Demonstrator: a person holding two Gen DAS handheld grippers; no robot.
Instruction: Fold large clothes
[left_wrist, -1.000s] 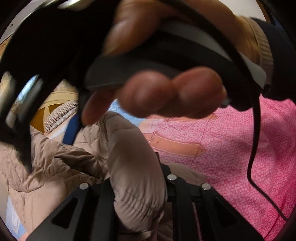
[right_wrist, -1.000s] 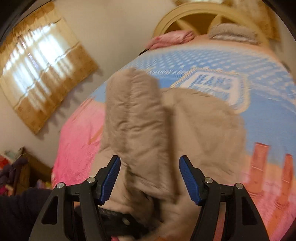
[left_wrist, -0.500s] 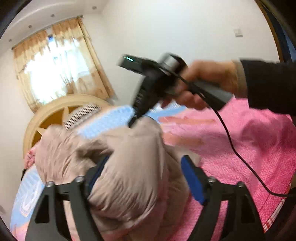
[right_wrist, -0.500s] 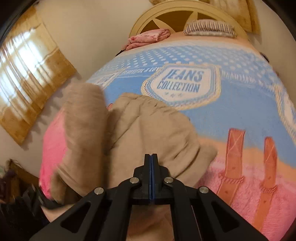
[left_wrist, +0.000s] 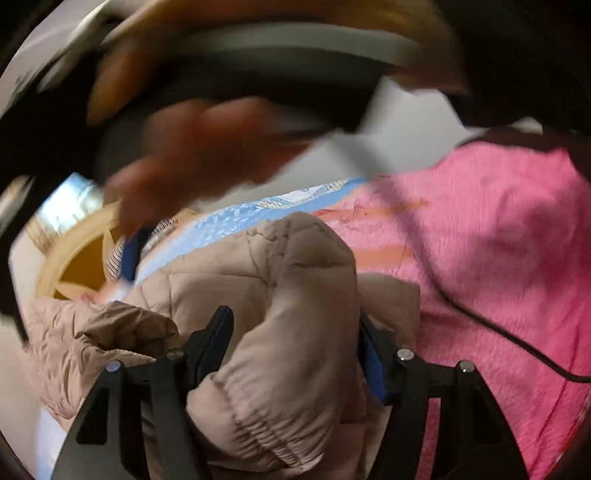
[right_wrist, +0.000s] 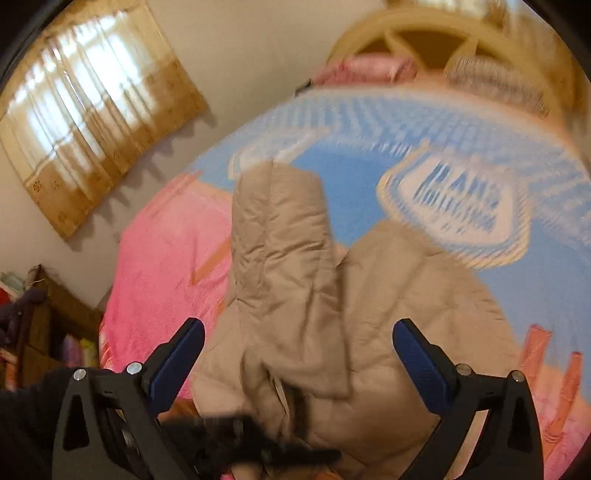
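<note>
A beige quilted jacket (right_wrist: 424, 314) lies bunched on the bed. Its sleeve (left_wrist: 295, 295) fills the gap between the fingers of my left gripper (left_wrist: 295, 343); the jaws are closing and both pads press on the padding. In the right wrist view that sleeve (right_wrist: 280, 240) stands up from the left gripper (right_wrist: 258, 446), a dark blur at the bottom. My right gripper (right_wrist: 297, 343) hovers over the jacket with its jaws opening wide and nothing gripped. The person's hand (left_wrist: 192, 147) on the right gripper's handle fills the top of the left wrist view, blurred.
The bed carries a pink blanket (left_wrist: 498, 240) with a blue part (right_wrist: 351, 173). Against the headboard (right_wrist: 424, 33) lie a striped pillow (right_wrist: 491, 81) and a folded pink cloth (right_wrist: 369, 68). A black cable (left_wrist: 498, 332) trails over the blanket. A curtained window (right_wrist: 81, 110) and wooden shelf (right_wrist: 55, 325) stand left.
The right gripper's jaws went from shut to wide apart. The hand with the right gripper swung up close to the left camera. The left jaws narrowed onto the sleeve.
</note>
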